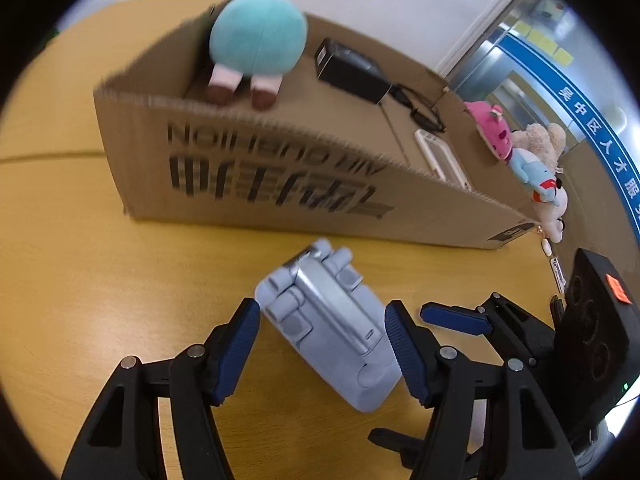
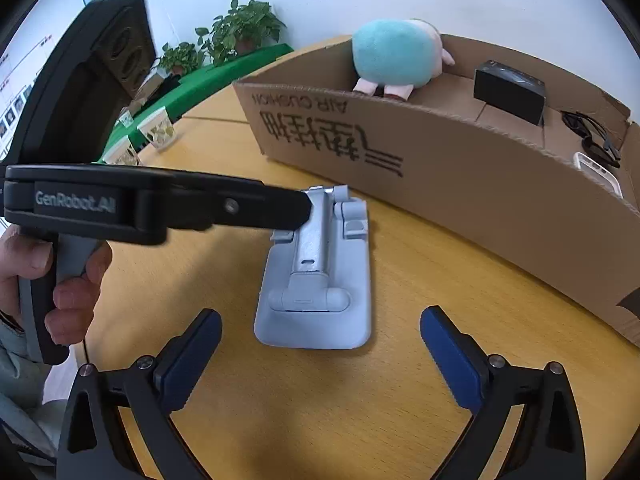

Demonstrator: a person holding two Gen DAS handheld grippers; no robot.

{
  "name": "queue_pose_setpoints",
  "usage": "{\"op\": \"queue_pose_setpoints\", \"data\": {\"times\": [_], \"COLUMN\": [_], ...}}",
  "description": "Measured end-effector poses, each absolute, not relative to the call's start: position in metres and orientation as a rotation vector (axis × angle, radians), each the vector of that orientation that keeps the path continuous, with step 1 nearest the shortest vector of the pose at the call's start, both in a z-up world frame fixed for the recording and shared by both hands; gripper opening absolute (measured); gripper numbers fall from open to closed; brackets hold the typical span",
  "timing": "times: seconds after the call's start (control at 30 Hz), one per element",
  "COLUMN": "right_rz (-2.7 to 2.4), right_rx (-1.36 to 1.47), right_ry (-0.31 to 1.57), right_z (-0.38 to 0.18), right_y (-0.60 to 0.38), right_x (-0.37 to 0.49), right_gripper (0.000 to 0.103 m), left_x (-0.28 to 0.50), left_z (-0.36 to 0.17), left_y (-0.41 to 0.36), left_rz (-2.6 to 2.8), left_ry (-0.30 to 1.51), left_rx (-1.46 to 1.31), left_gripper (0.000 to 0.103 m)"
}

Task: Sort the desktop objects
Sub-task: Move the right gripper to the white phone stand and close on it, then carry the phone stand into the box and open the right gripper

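Note:
A folded grey phone stand (image 1: 332, 328) lies flat on the yellow table (image 1: 100, 272), in front of a long cardboard box (image 1: 280, 176). My left gripper (image 1: 320, 336) is open, its blue pads on either side of the stand, not touching it. The stand also shows in the right wrist view (image 2: 316, 280). My right gripper (image 2: 320, 356) is open and empty, just short of the stand's near end. The left gripper (image 2: 168, 208) reaches in from the left over the stand's far end. The box (image 2: 460, 184) holds a teal plush (image 2: 396, 56), a black box (image 2: 508, 90), glasses (image 2: 592, 136) and a white case (image 2: 598, 172).
Small plush toys (image 1: 528, 156) hang over the box's right end. The right gripper's body (image 1: 592, 340) stands close on the right. Potted plants (image 2: 240, 28), a green surface and paper cups (image 2: 158, 132) lie beyond the table's far left edge.

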State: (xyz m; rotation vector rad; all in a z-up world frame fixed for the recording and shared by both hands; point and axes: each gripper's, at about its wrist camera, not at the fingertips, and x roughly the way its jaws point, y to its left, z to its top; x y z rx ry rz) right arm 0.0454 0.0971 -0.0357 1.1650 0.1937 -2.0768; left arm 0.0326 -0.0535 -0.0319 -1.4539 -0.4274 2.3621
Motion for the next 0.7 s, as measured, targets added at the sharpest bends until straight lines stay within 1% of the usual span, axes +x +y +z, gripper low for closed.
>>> {"op": "queue_pose_setpoints", "data": {"times": [0.07, 0.13, 0.17, 0.2, 0.23, 0.27, 0.37, 0.43, 0.53, 0.7], "right_rz": [-2.071, -2.08, -2.093, -2.102, -2.111, -2.124, -2.145, -2.152, -2.163, -2.158], "right_rx": [1.164, 1.156, 1.142, 1.131, 1.121, 1.111, 1.108, 1.105, 1.107, 1.109], "right_ry": [0.221, 0.254, 0.287, 0.328, 0.356, 0.385, 0.401, 0.397, 0.379, 0.339], "right_z": [-0.04, -0.043, -0.043, -0.044, -0.044, -0.044, -0.043, -0.043, -0.042, -0.039], "right_y": [0.091, 0.086, 0.085, 0.08, 0.077, 0.074, 0.07, 0.071, 0.074, 0.077], "right_x": [0.049, 0.052, 0.055, 0.059, 0.061, 0.063, 0.066, 0.067, 0.066, 0.066], "right_gripper": [0.095, 0.088, 0.087, 0.082, 0.072, 0.066, 0.066, 0.065, 0.065, 0.065], "left_x": [0.032, 0.034, 0.034, 0.034, 0.034, 0.035, 0.036, 0.036, 0.037, 0.043], "left_z": [-0.039, -0.039, -0.038, -0.038, -0.038, -0.038, -0.038, -0.039, -0.038, -0.031], "left_y": [-0.053, -0.05, -0.049, -0.047, -0.045, -0.044, -0.044, -0.047, -0.049, -0.045], "left_rz": [2.342, 2.357, 2.363, 2.368, 2.374, 2.382, 2.39, 2.389, 2.391, 2.418], "left_ry": [-0.442, -0.417, -0.402, -0.386, -0.371, -0.36, -0.374, -0.414, -0.45, -0.442], "left_rx": [-1.476, -1.473, -1.47, -1.471, -1.473, -1.472, -1.463, -1.456, -1.446, -1.433], "left_gripper": [0.062, 0.062, 0.062, 0.062, 0.061, 0.061, 0.059, 0.053, 0.047, 0.047]}}
